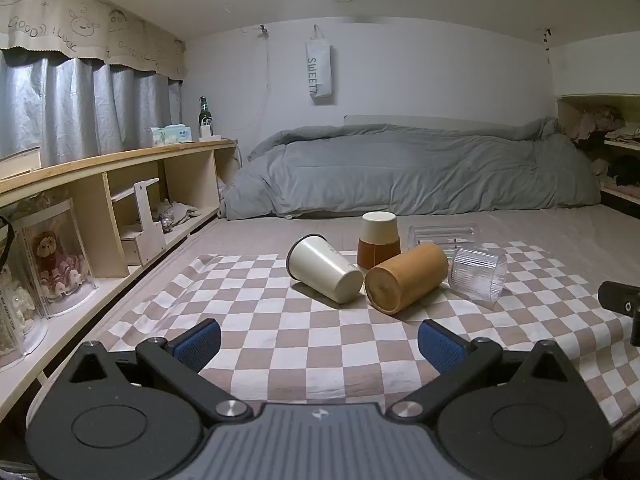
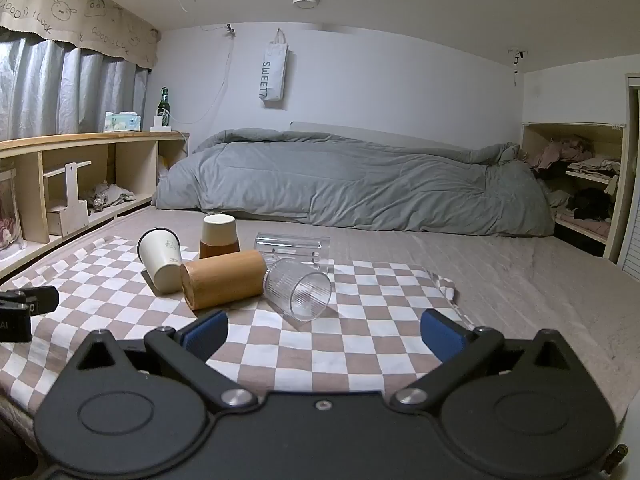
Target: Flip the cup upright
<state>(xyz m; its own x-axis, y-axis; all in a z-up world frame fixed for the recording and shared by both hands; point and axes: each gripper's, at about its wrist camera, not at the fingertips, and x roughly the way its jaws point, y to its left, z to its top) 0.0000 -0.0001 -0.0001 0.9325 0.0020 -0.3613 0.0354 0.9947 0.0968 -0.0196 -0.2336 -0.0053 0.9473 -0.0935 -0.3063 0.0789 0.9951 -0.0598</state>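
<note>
Three cups lie on their sides on a checkered cloth (image 1: 280, 320): a cream cup (image 1: 324, 270), a bamboo cup (image 1: 406, 278) and a clear ribbed glass (image 1: 478, 276). A cream-and-brown cup (image 1: 378, 240) stands upside down behind them. My left gripper (image 1: 320, 344) is open and empty, short of the cups. In the right wrist view the cream cup (image 2: 160, 260), the bamboo cup (image 2: 224, 278), the glass (image 2: 300, 290) and the upside-down cup (image 2: 219, 236) show. My right gripper (image 2: 324, 334) is open and empty, just before the glass.
A clear plastic tray (image 2: 294, 246) lies behind the cups. A grey duvet (image 2: 340, 184) lies across the back. Wooden shelves (image 1: 132, 200) run along the left. The other gripper's tip (image 1: 620, 300) shows at the right edge of the left wrist view.
</note>
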